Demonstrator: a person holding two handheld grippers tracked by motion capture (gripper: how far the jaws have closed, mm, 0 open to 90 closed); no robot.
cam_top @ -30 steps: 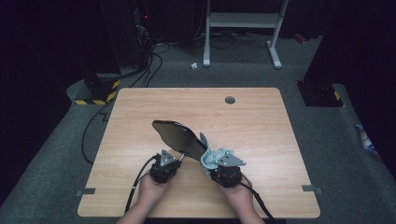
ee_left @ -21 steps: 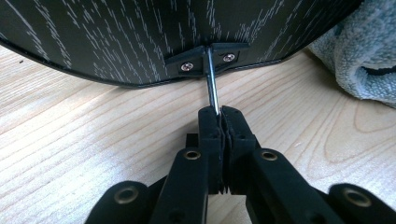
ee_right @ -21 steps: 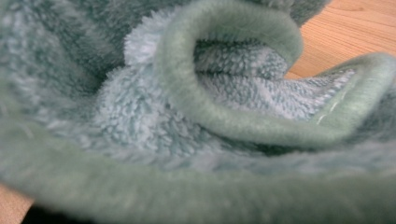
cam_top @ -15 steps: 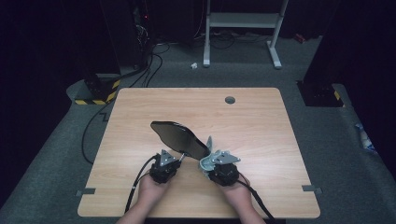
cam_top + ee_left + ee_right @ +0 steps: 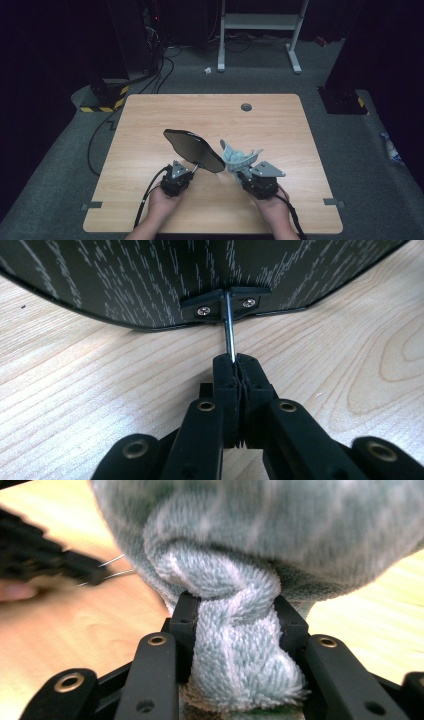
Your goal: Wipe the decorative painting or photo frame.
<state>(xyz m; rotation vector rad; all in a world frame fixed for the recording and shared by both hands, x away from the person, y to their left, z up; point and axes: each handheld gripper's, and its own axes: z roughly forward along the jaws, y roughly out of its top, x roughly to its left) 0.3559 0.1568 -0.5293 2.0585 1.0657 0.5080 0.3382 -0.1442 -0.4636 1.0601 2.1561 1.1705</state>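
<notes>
While dark floor surrounds the wooden table (image 5: 150,120), both jaws grip (mirror (image 5: 192,149), cloth (image 5: 239,155)).

Mirror (image 5: 194,149): dark oval panel on a thin wire stem, tilted, raised above the table's near half
Cloth (image 5: 239,156): pale blue-green fluffy towel, bunched, lifted just right of the mirror's edge

High view looks down over the table (image 5: 210,107); claw views sit close, sharing its wood.
</notes>
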